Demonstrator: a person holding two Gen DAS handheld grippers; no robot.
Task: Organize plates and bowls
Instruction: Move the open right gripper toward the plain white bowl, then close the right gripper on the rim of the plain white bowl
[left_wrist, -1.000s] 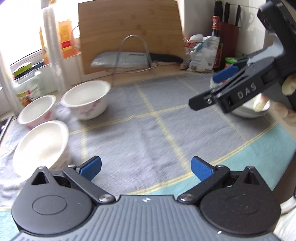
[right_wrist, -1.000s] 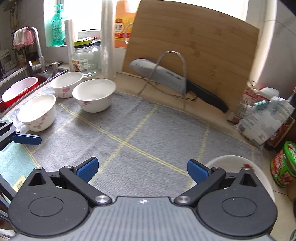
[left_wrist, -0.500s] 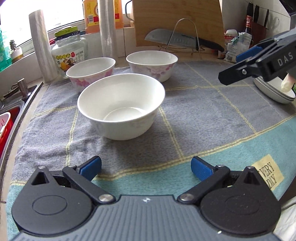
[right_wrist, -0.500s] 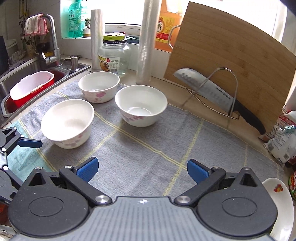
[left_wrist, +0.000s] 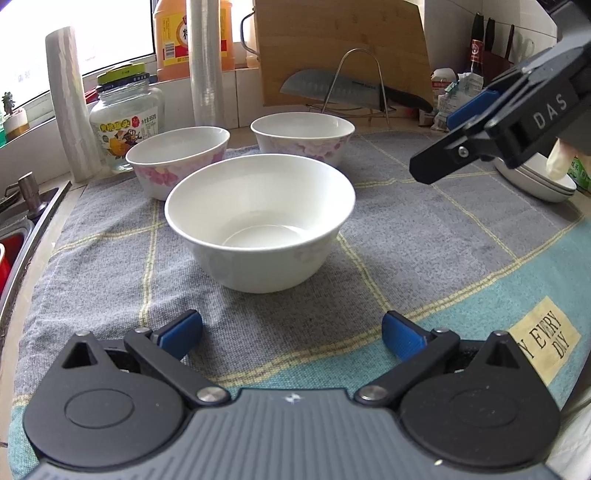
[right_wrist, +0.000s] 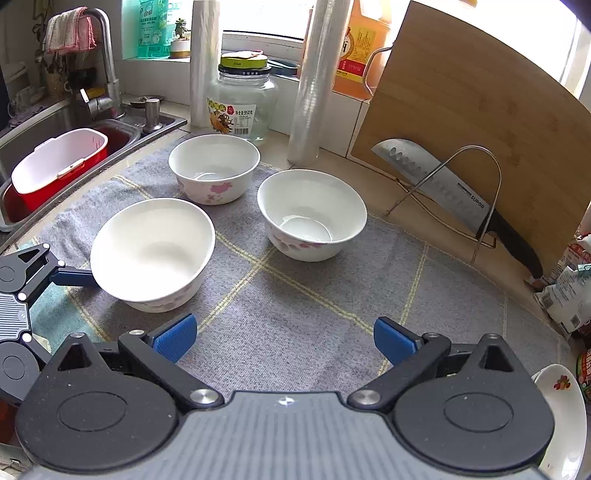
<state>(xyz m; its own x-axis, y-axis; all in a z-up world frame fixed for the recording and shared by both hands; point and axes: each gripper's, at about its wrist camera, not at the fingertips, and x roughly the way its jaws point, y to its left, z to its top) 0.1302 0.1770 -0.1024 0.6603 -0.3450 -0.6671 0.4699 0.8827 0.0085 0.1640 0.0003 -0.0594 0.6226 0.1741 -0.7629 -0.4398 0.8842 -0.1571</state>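
Note:
Three white bowls with pink flowers stand on a grey checked mat. The nearest bowl sits just ahead of my open, empty left gripper; it also shows in the right wrist view. Two more bowls stand behind it, also seen in the right wrist view. A stack of plates lies at the far right, its edge by my right gripper. My right gripper is open and empty above the mat; it shows in the left wrist view.
A glass jar, two film rolls, a cutting board and a knife on a wire stand line the back. A sink with a red tub lies left. Packets and tins sit right.
My left gripper swung left to face the three bowls and closed in on the nearest one. My right gripper turned left too, away from the plates. Both stayed open.

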